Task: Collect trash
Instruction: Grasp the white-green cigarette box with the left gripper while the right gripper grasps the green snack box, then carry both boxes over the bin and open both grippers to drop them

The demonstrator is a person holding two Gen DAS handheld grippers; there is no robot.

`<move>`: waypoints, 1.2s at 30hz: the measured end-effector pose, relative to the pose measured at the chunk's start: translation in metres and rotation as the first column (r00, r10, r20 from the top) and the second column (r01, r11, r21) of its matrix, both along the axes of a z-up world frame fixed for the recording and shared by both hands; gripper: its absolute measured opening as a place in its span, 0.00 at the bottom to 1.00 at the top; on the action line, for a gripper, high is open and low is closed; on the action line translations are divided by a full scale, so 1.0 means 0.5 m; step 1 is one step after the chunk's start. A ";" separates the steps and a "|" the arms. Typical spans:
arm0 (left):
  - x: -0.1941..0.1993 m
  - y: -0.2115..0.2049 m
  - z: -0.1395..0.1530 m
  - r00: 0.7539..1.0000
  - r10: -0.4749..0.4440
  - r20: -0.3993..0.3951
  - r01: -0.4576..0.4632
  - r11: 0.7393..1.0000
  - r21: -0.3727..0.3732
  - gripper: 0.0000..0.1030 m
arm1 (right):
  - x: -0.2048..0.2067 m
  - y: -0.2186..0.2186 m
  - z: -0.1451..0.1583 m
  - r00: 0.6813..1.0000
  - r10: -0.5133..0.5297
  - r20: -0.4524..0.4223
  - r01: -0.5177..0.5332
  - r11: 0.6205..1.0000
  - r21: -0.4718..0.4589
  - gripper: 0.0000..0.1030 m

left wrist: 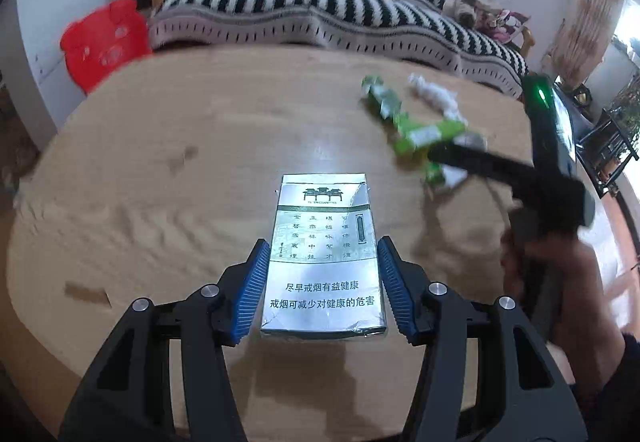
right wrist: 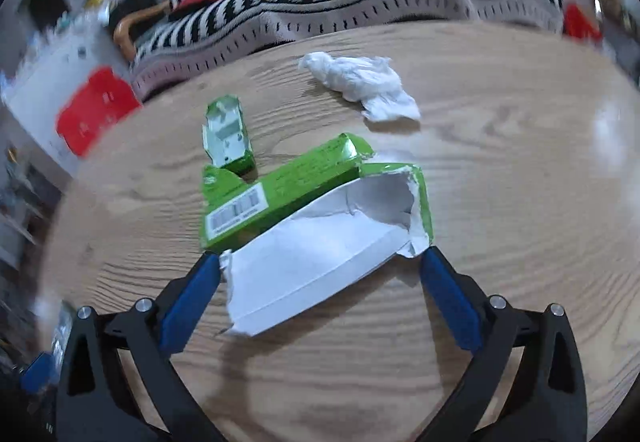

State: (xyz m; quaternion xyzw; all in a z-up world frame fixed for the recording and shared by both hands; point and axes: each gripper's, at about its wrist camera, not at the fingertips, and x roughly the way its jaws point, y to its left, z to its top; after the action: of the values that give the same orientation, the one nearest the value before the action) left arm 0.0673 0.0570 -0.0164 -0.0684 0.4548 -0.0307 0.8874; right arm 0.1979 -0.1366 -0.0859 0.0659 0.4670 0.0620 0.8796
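Observation:
A silver-green cigarette pack (left wrist: 323,258) is held above the wooden table (left wrist: 160,162) between the blue pads of my left gripper (left wrist: 322,254), which is shut on its sides. A torn green carton (right wrist: 316,202) with a white inside lies flat on the table. My right gripper (right wrist: 322,262) is open, its pads on either side of the carton's near edge. A small green box (right wrist: 230,138) and a crumpled white tissue (right wrist: 360,82) lie beyond it. In the left wrist view the right gripper (left wrist: 452,158) is over the green carton (left wrist: 424,134).
A sofa with a black-and-white striped cover (left wrist: 320,10) runs behind the table. A red pig-shaped thing (left wrist: 106,42) leans at the far left against white furniture (left wrist: 48,22). A small dent (left wrist: 86,292) marks the table's near left.

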 end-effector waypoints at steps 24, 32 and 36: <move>-0.072 -0.020 0.010 0.993 -0.099 0.061 0.097 0.995 0.033 0.53 | -0.227 -0.102 0.123 0.993 0.111 0.044 -0.112 0.993 0.025 0.12; -0.165 -0.096 0.011 0.979 -0.186 0.080 0.183 0.982 0.050 0.53 | -0.426 -0.140 0.141 0.983 0.177 0.049 -0.178 0.984 0.013 0.12; -0.235 -0.122 0.003 0.970 -0.228 0.081 0.225 0.973 0.053 0.53 | -0.541 -0.163 0.133 0.978 0.201 0.047 -0.202 0.979 0.022 0.12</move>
State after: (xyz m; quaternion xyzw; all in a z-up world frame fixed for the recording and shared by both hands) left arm -0.0502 -0.0038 -0.0151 0.0045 0.4214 -0.1248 0.8982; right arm -0.0727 -0.2182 -0.0192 0.0285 0.4507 0.1585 0.8780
